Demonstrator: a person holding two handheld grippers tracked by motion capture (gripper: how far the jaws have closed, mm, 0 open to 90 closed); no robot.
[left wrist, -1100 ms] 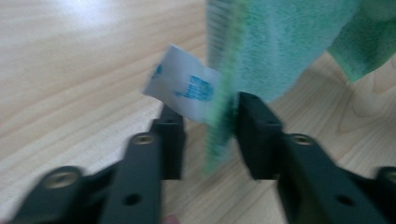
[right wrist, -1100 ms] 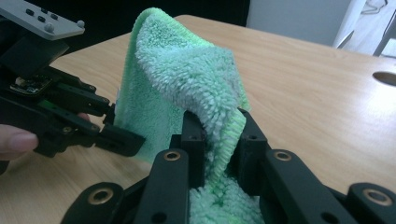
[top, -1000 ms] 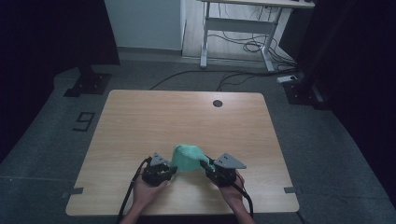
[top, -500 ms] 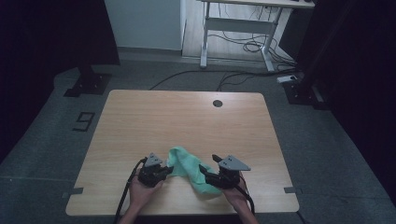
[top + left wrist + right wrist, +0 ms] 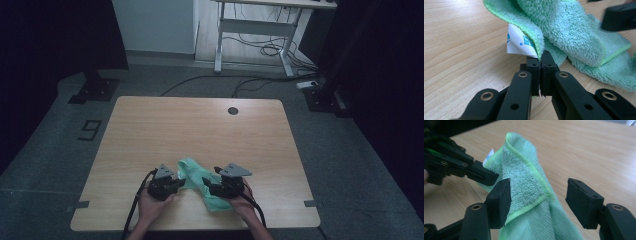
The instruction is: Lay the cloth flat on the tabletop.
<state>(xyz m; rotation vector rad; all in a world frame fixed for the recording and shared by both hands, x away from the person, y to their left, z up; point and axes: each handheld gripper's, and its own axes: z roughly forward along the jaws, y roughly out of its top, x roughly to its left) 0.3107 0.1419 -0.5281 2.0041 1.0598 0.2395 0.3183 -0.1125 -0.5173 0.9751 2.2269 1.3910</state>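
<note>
Near the front edge of the light wooden table (image 5: pixel 150 130), the left gripper (image 5: pixel 539 58) is clenched on the hem of the crumpled green microfibre cloth (image 5: pixel 199 184), beside its white printed label (image 5: pixel 518 42). The cloth lies on the table between both tools. The right gripper (image 5: pixel 537 195) stands released, jaws spread either side of the cloth's fold.

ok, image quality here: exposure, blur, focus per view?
High view: dim and underexposed, dark surround, cloth small but legible. Left gripper view: bright and even, cloth pile and white tag sharp, the other claw at top right blurred. Right gripper view: well lit, cloth fairly sharp, own near jaws soft, far table out of focus.
</note>
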